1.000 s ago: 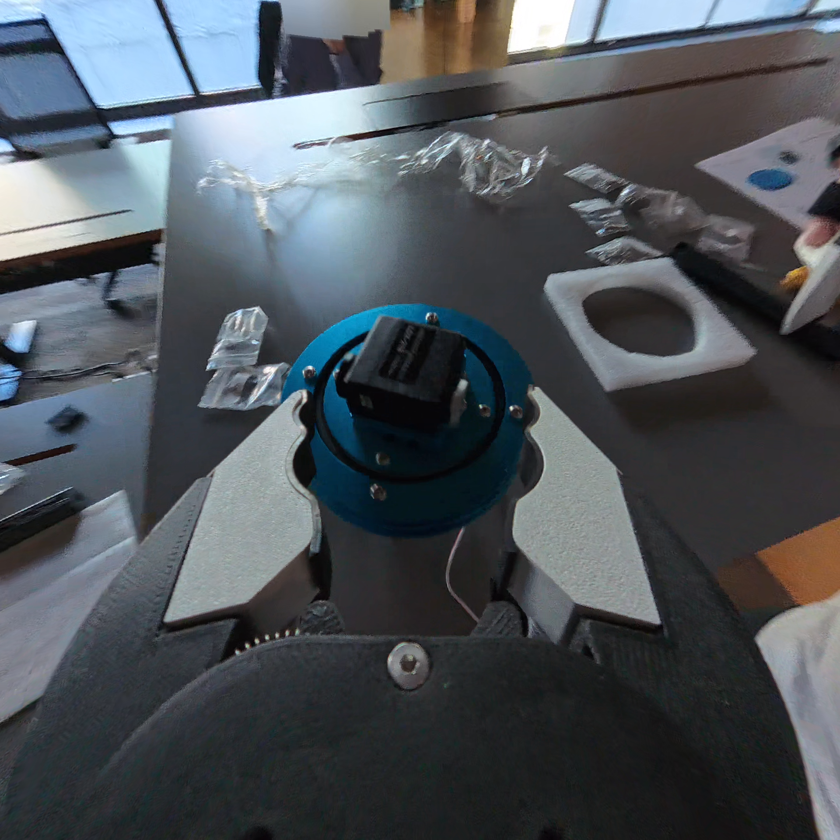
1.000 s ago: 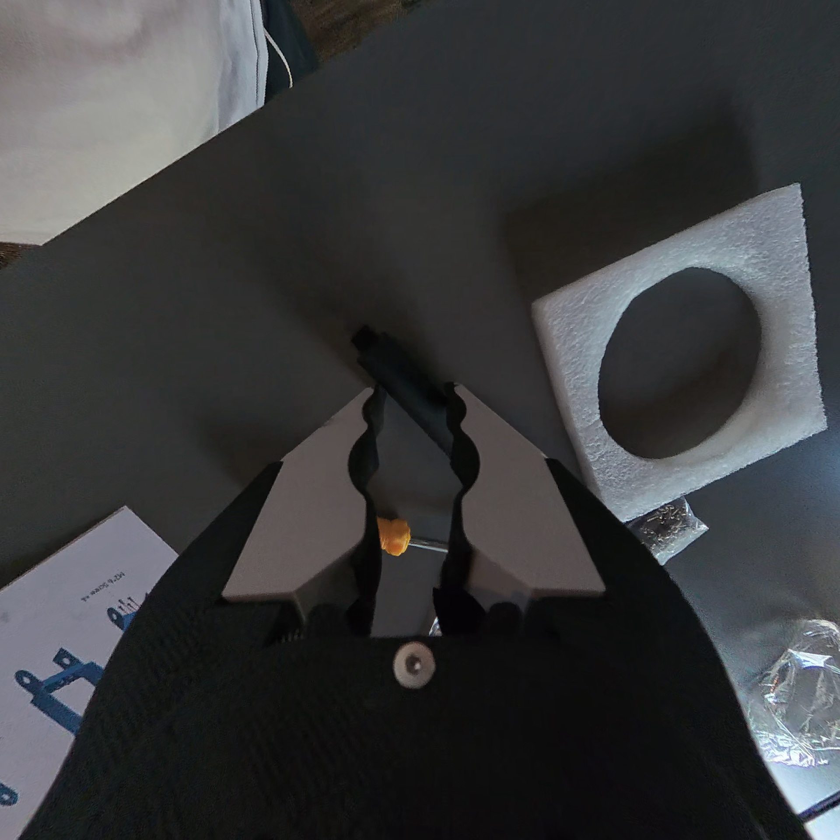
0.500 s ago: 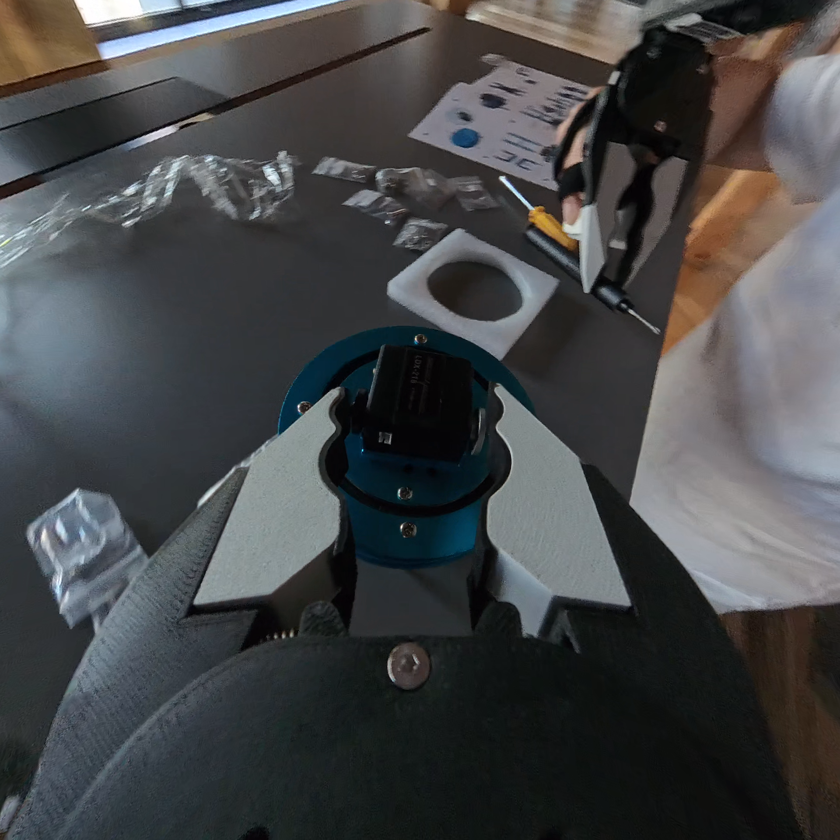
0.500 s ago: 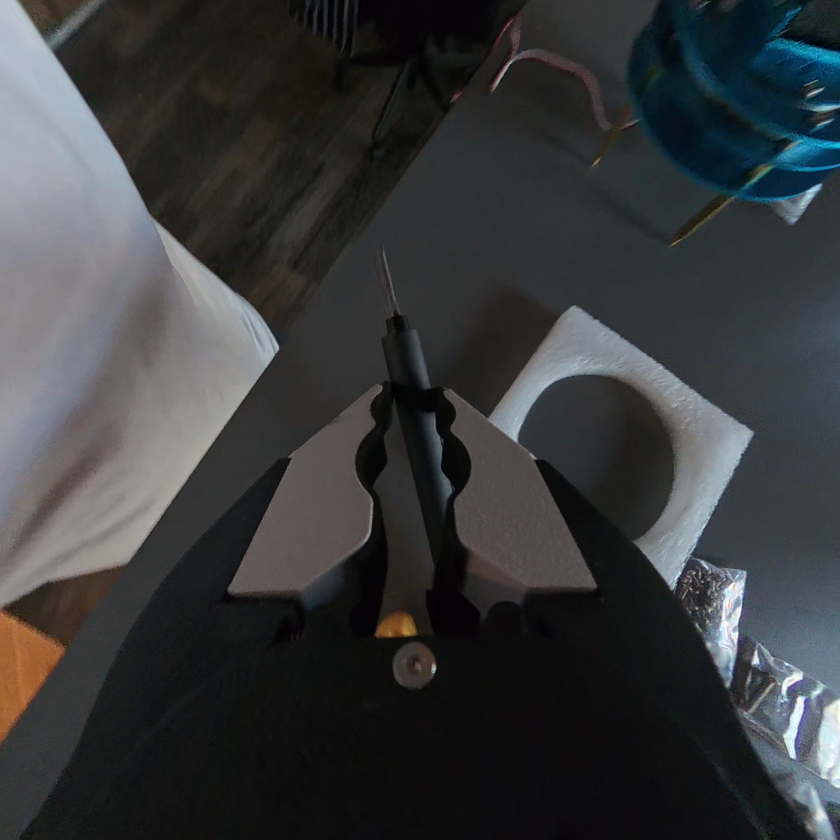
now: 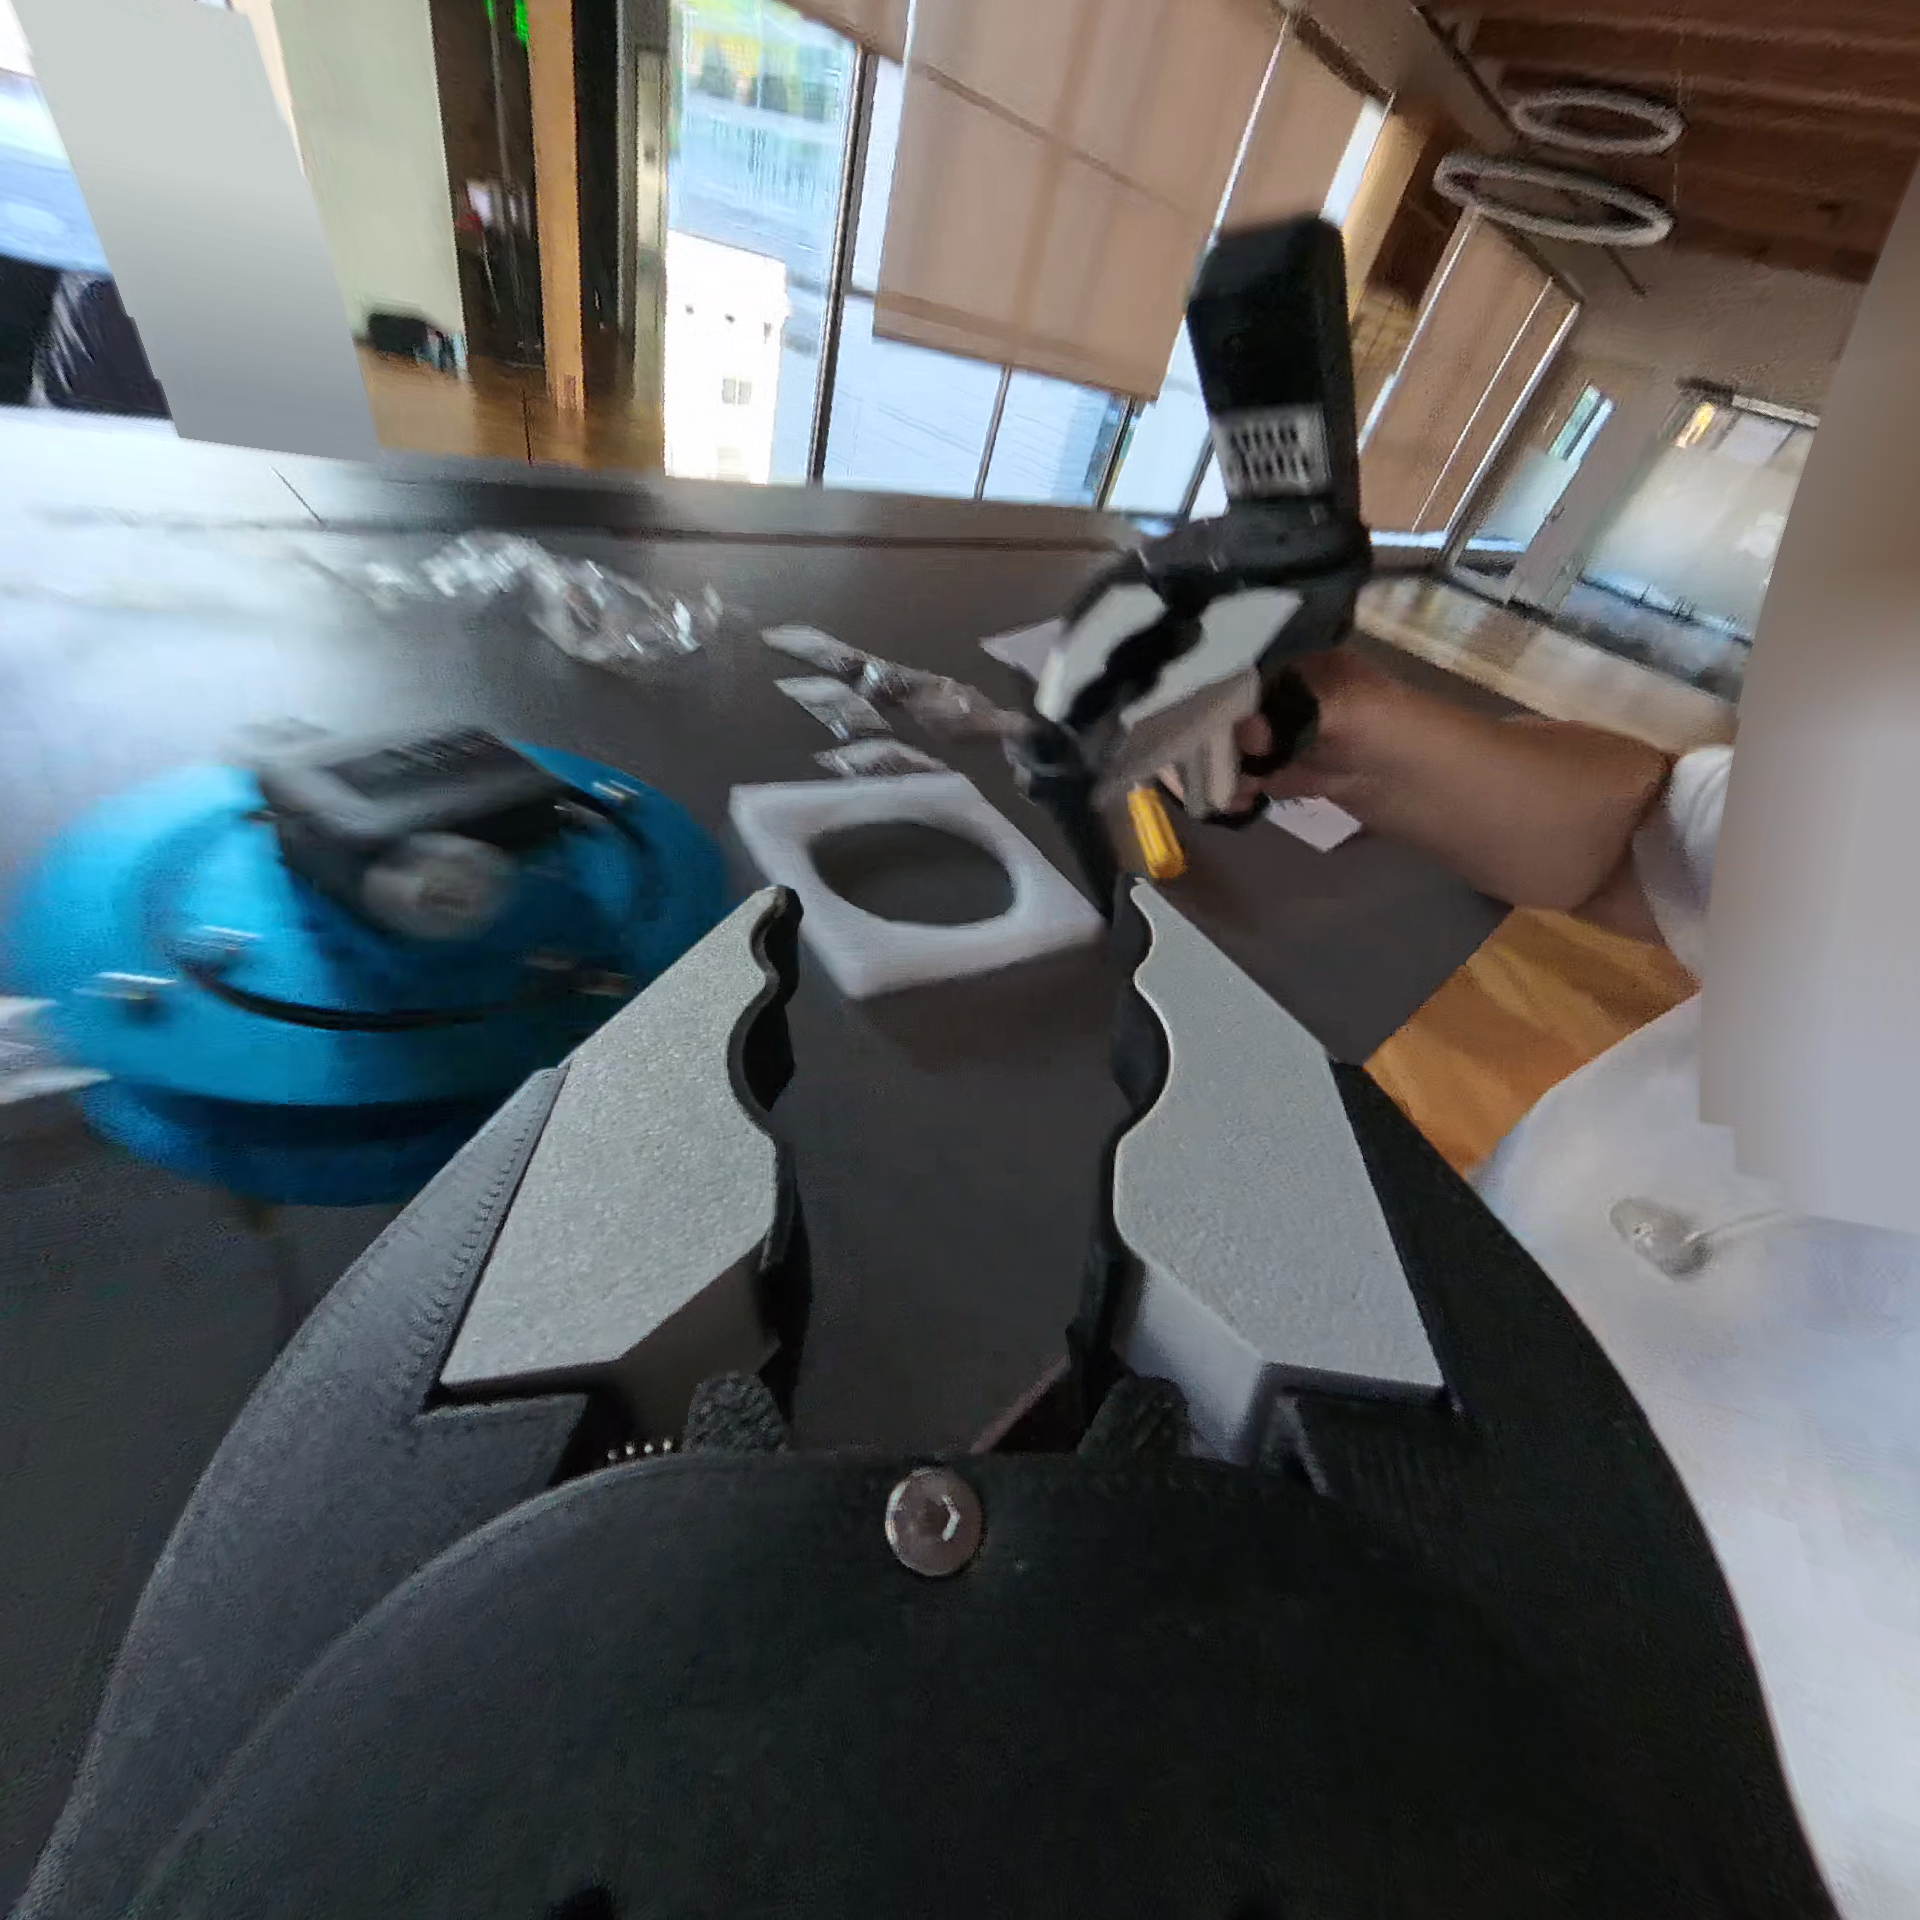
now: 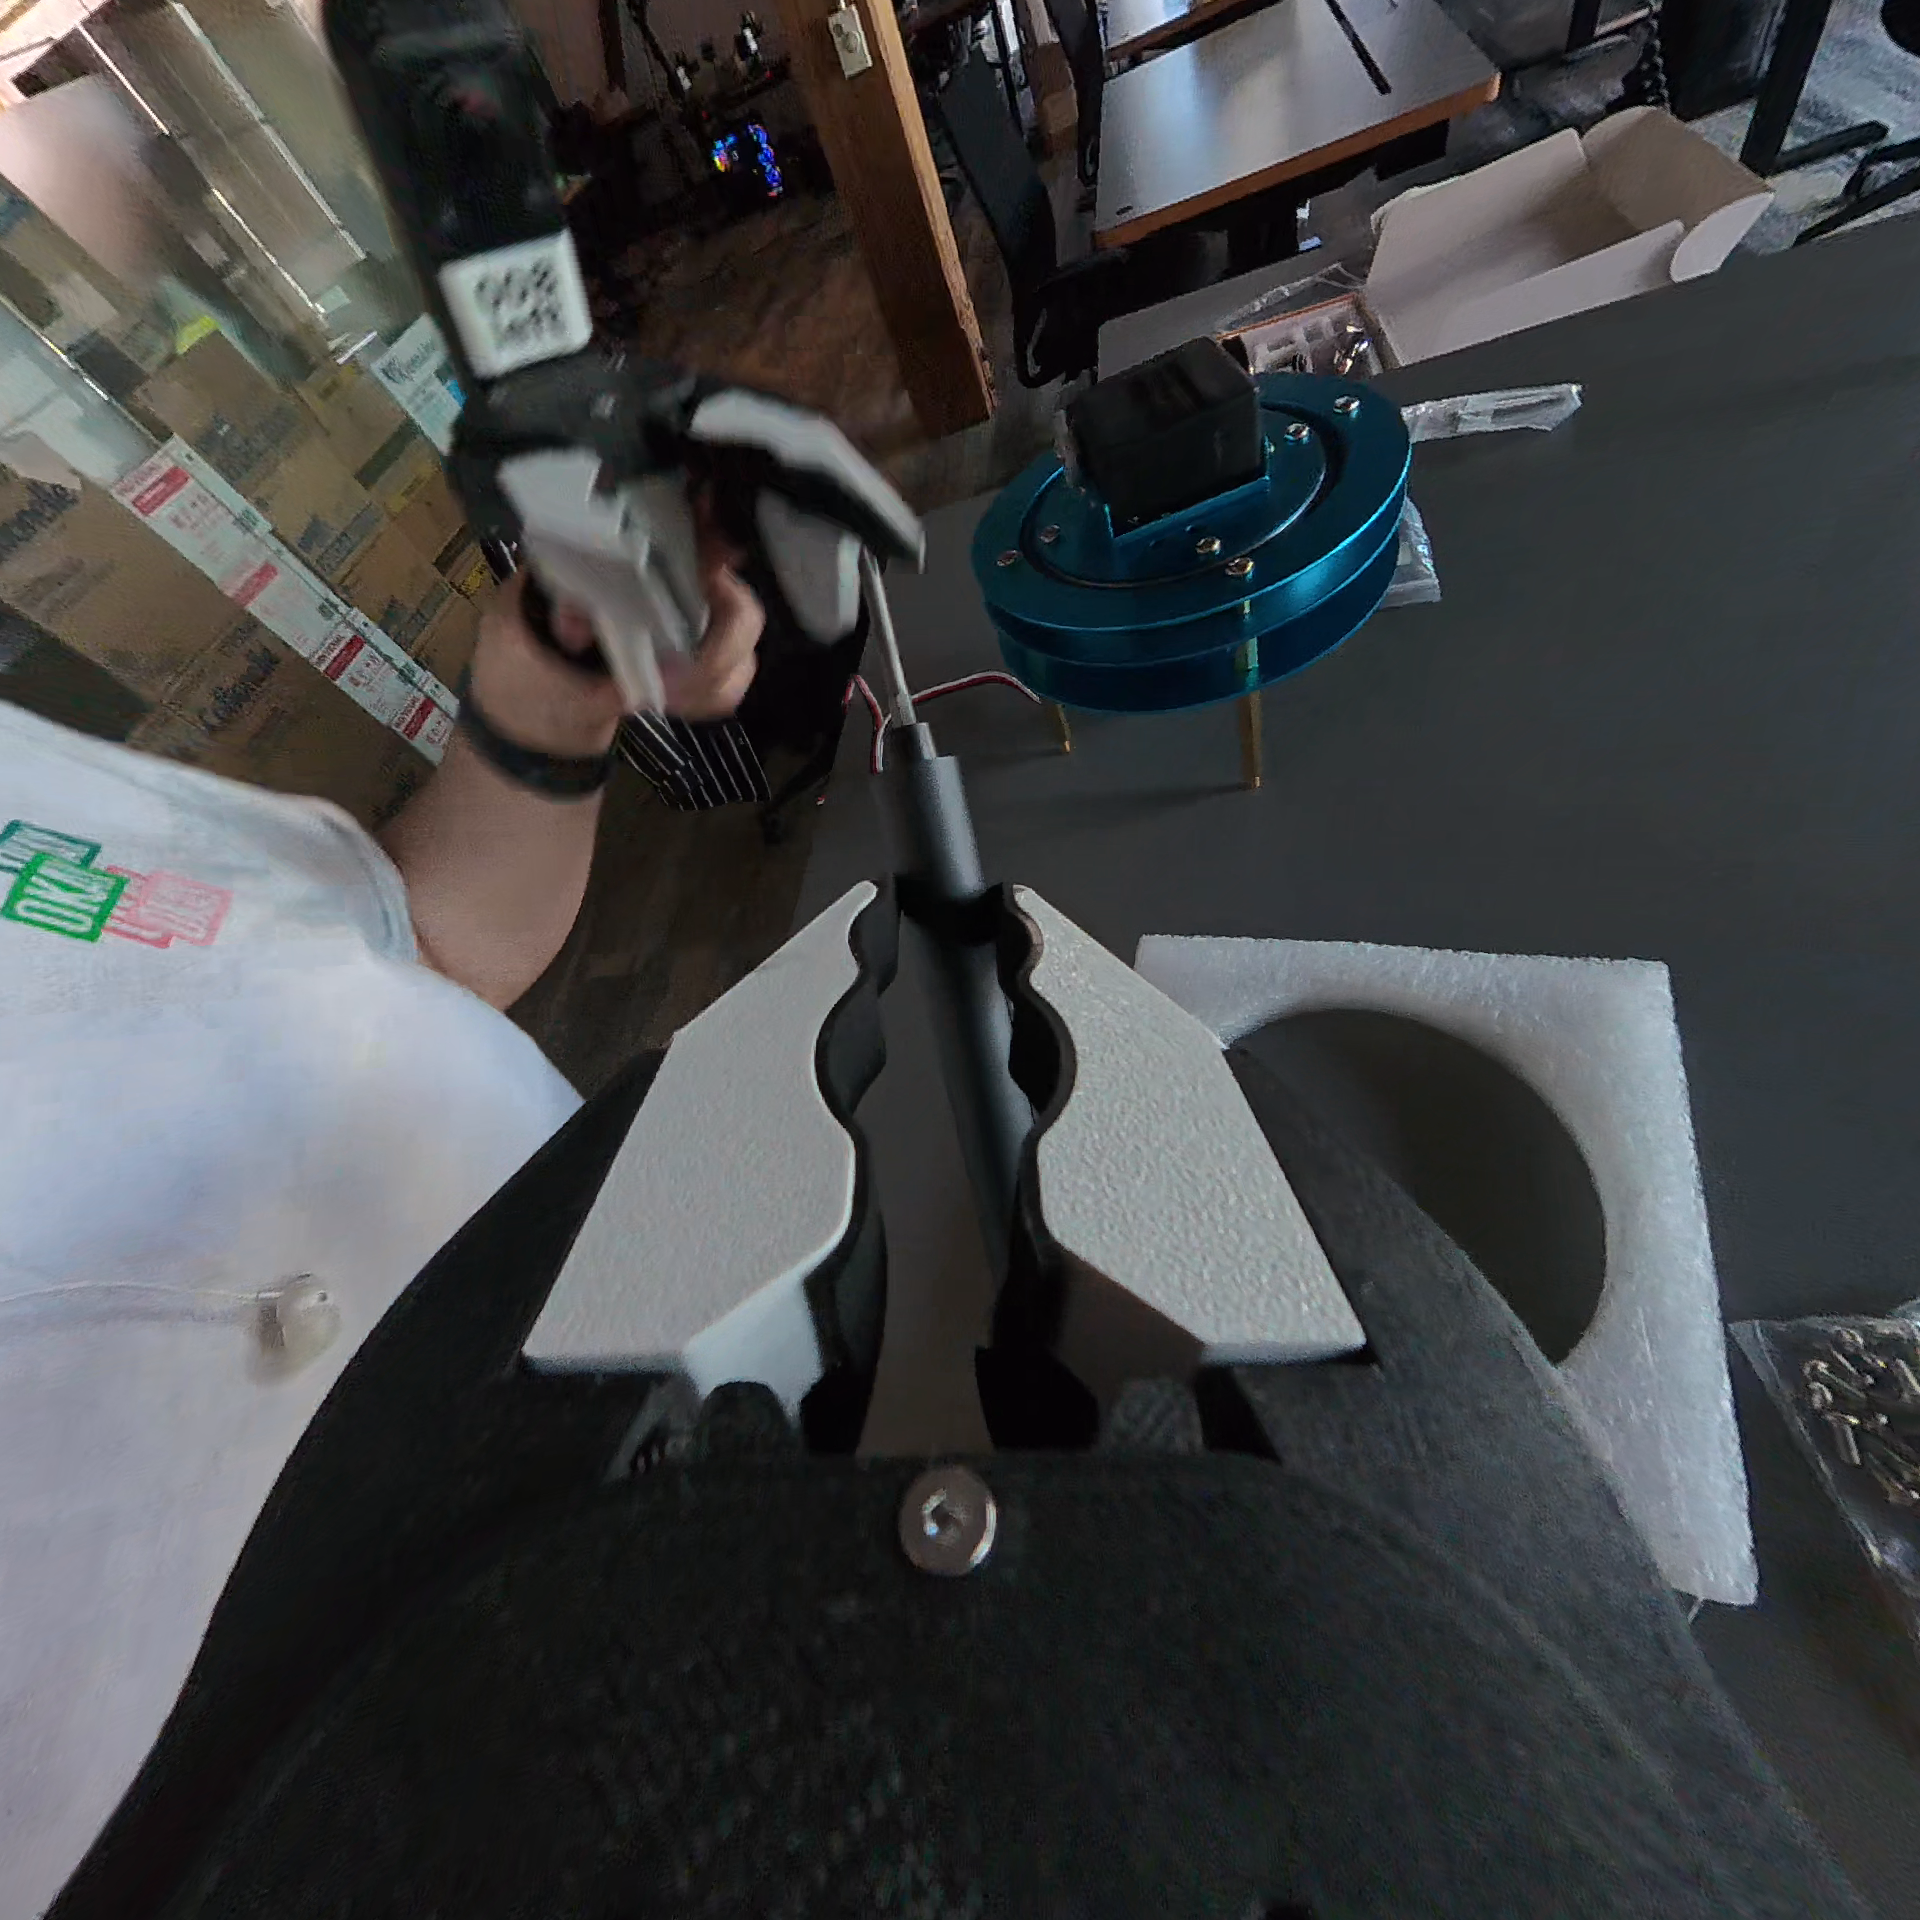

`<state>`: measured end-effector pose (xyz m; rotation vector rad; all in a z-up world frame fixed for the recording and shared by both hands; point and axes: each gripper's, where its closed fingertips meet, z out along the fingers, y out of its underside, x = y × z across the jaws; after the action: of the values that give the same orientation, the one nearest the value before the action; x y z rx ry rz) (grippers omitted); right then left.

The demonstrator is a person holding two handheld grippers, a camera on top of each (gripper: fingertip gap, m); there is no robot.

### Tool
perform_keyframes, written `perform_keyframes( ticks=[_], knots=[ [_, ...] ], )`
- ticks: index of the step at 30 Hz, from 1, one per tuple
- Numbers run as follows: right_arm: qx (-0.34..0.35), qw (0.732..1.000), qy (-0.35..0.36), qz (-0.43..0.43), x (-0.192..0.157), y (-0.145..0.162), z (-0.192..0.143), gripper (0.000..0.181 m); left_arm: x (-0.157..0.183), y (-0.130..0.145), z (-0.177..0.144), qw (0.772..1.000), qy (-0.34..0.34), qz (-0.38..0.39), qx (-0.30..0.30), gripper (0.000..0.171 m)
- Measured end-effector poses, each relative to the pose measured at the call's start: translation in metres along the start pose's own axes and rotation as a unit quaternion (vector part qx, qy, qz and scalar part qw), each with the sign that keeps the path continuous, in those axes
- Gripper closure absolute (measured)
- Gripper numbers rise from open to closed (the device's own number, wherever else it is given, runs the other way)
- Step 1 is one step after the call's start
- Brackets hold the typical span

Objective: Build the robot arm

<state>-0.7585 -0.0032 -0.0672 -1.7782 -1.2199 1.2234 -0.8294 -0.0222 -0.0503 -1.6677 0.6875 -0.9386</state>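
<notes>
Two claws are seen: right claw [image 6: 940, 914] clamped on a screwdriver [image 6: 951, 883] pointing up-frame; left claw [image 5: 956, 914] agape, empty; blue disc assembly [image 6: 1195, 561] upper right.

blue disc assembly [image 5: 343, 966] motion-blurred, screwdriver [image 6: 951, 904] handle end hidden, perhaps orange

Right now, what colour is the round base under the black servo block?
Metallic blue round base, clearest in the right wrist view; the left wrist view blurs it.
</notes>
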Motion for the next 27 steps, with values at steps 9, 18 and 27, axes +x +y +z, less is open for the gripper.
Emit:
perform_keyframes(
  ticks=[9, 18, 27],
  knots=[
    [0.037, 0.997, -0.021, 0.066, 0.000, -0.017, -0.005, 0.164, 0.017, 0.047, 0.098, 0.982, -0.179, -0.022, -0.058, 0.107],
    [0.119, 0.977, -0.051, 0.169, 0.001, -0.033, -0.028, 0.166, 0.045, 0.041, 0.130, 0.982, -0.178, -0.067, -0.015, 0.135],
    [0.173, 0.951, -0.211, 0.148, -0.039, -0.054, -0.041, 0.165, 0.119, -0.003, 0.100, 0.937, 0.164, -0.286, 0.112, 0.163]
  ],
)
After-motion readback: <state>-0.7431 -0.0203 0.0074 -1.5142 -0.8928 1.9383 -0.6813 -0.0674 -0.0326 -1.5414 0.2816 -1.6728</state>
